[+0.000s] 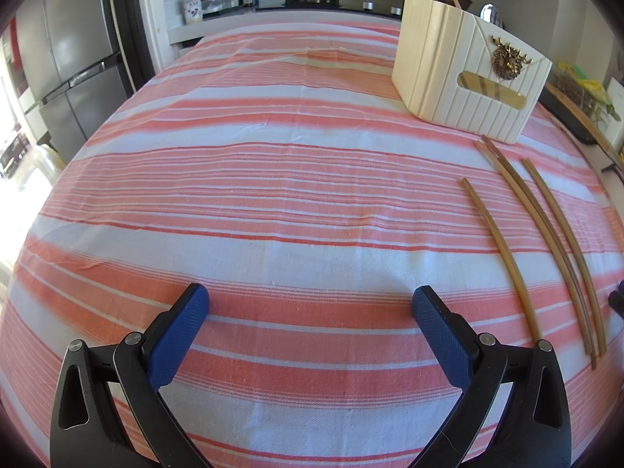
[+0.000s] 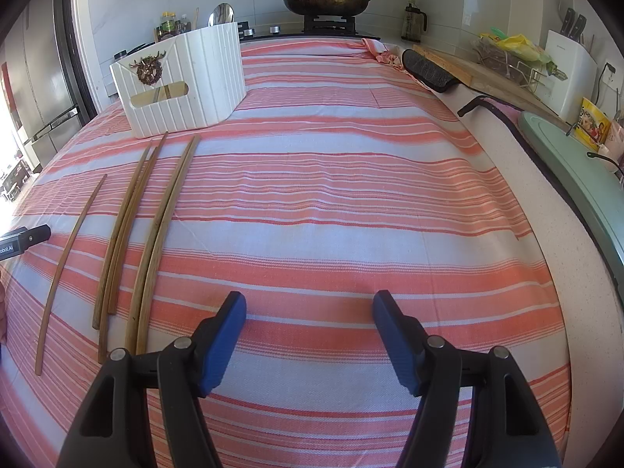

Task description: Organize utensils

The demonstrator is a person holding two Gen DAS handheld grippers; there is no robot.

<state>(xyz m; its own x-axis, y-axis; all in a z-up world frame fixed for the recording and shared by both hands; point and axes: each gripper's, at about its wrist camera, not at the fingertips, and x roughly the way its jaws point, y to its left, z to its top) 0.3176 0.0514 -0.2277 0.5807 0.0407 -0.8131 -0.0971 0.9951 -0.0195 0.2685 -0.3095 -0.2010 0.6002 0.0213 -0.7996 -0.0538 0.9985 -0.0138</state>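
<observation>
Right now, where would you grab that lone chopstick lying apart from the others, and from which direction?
Probably near its middle, coming down from above. The lone chopstick lies flat on the striped cloth, thin and long, clear of the other chopsticks, so the jaws should straddle it crosswise. The right gripper, open and empty, would need to shift toward it.

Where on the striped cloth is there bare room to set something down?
The striped cloth is bare from the chopsticks across to its counter-side edge, and in front of both grippers. It is crowded by the white holder, where the chopsticks lie in a loose row.
</observation>
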